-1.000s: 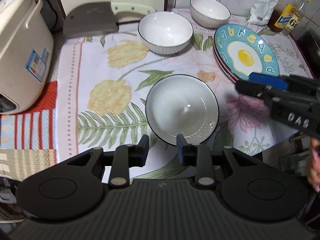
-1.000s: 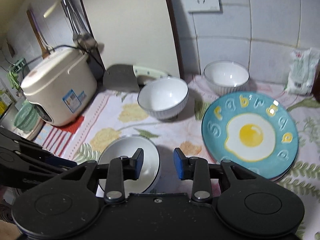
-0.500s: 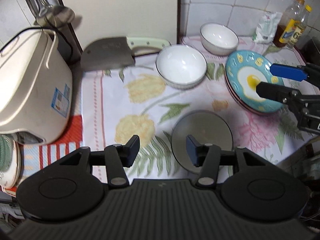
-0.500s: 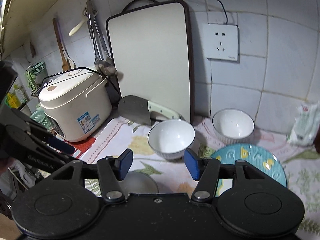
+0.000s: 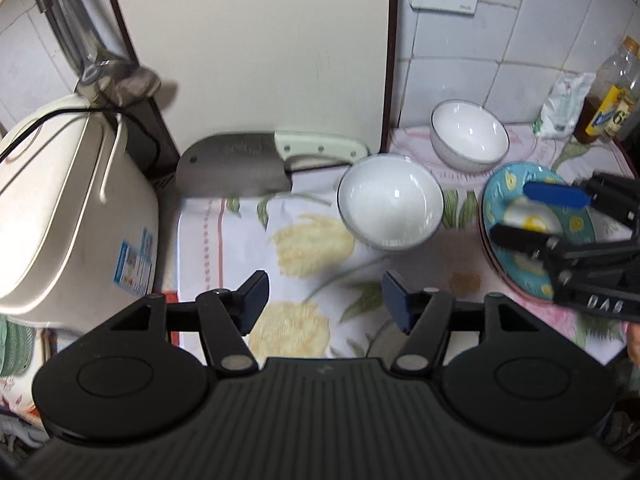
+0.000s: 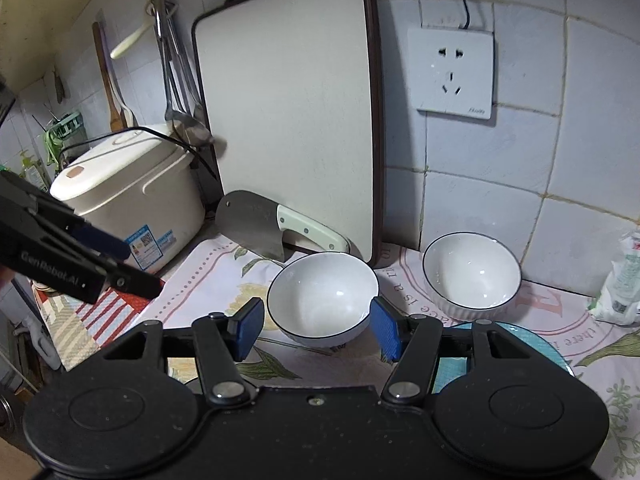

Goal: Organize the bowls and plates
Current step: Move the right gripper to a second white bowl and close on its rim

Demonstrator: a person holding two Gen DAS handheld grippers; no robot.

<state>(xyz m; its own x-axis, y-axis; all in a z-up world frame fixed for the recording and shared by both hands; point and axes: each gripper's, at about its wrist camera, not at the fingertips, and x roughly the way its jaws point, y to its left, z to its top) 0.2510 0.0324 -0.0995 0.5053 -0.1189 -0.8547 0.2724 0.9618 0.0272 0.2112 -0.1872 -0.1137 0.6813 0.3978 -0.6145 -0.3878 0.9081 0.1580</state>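
Two white bowls with dark rims stand on the floral cloth: a nearer one (image 5: 390, 202) (image 6: 322, 294) and a far one (image 5: 469, 140) (image 6: 471, 273) by the tiled wall. A blue fried-egg plate (image 5: 576, 220) (image 6: 540, 346) lies on other plates at the right. My left gripper (image 5: 324, 300) is open and empty, raised above the cloth. My right gripper (image 6: 318, 330) is open and empty, its fingers either side of the nearer bowl in view but short of it. The right gripper also shows over the egg plate in the left wrist view (image 5: 532, 216).
A rice cooker (image 5: 68, 216) stands at the left. A cleaver (image 5: 240, 170) leans on an upright cutting board (image 5: 256, 48). Oil bottles (image 5: 612, 100) and a white packet (image 5: 564, 104) stand at the back right. Ladles (image 6: 180, 80) hang on the wall.
Both grippers have risen and pulled back, and both have opened wider. The third bowl near the front edge has dropped out of sight below the left gripper.
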